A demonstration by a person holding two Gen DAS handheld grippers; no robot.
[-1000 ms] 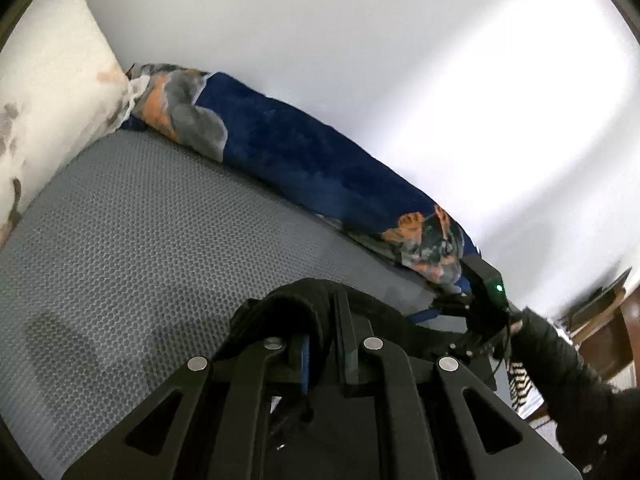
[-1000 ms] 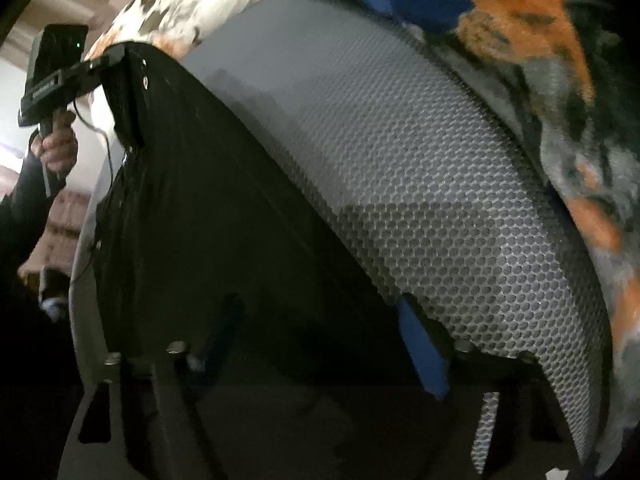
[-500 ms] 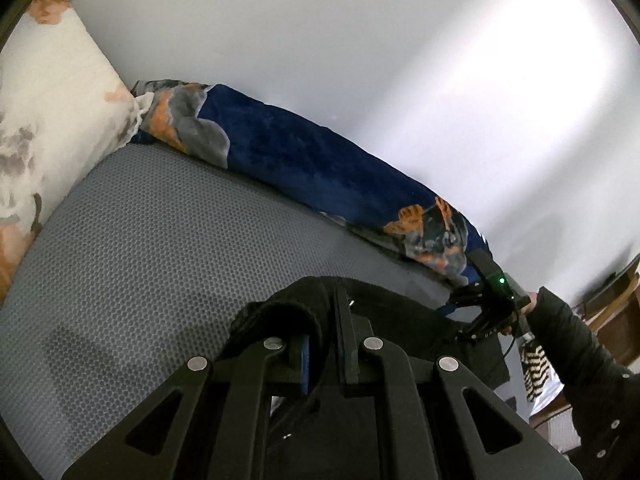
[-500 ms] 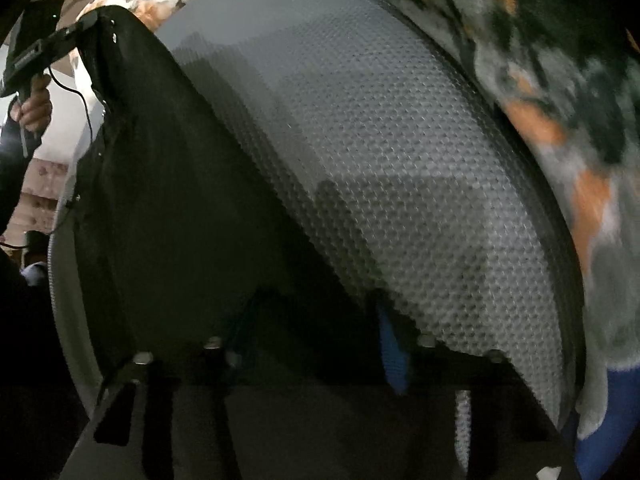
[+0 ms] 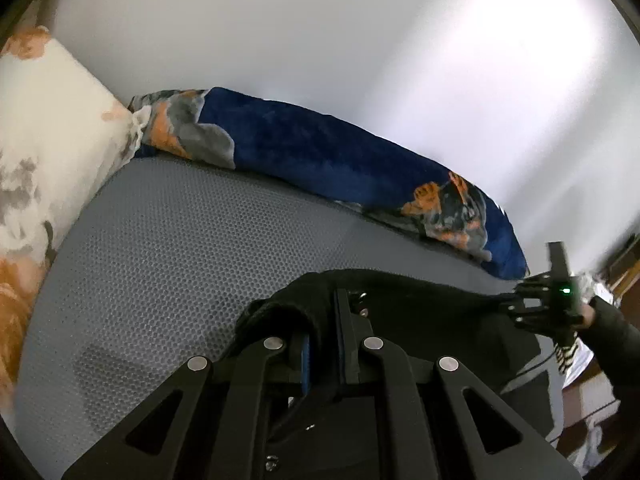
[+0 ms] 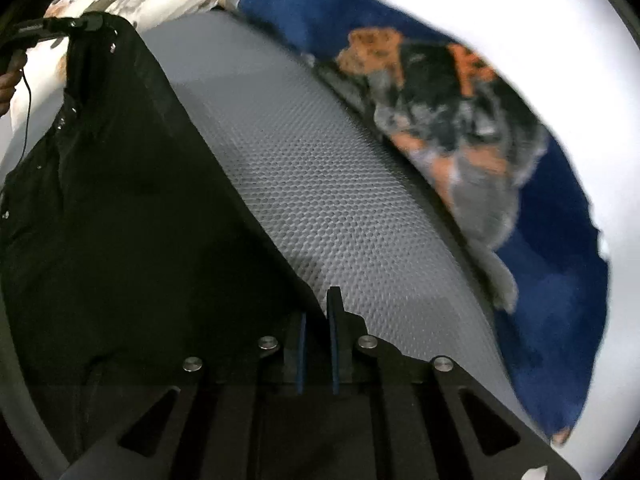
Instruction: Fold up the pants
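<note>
The black pants (image 6: 120, 208) hang stretched between my two grippers above a grey honeycomb mattress (image 6: 320, 184). My left gripper (image 5: 322, 320) is shut on one corner of the pants (image 5: 400, 296), fabric bunched over its fingers. My right gripper (image 6: 316, 328) is shut on the other corner, the cloth edge pinched between its blue pads. In the left wrist view the right gripper (image 5: 532, 304) shows at the far right, held by a hand. In the right wrist view the left gripper (image 6: 60, 26) shows at the top left, holding the far corner.
A blue blanket with orange and grey print (image 5: 340, 160) lies along the white wall (image 5: 360, 40). A white flowered pillow (image 5: 44, 152) sits at the mattress's left end. Dark wooden furniture (image 5: 624, 272) and clutter show beyond the mattress's right edge.
My right gripper's jaws have closed from wide open onto the pants edge. Both grippers have risen and shifted, and the pants now hang taut between them.
</note>
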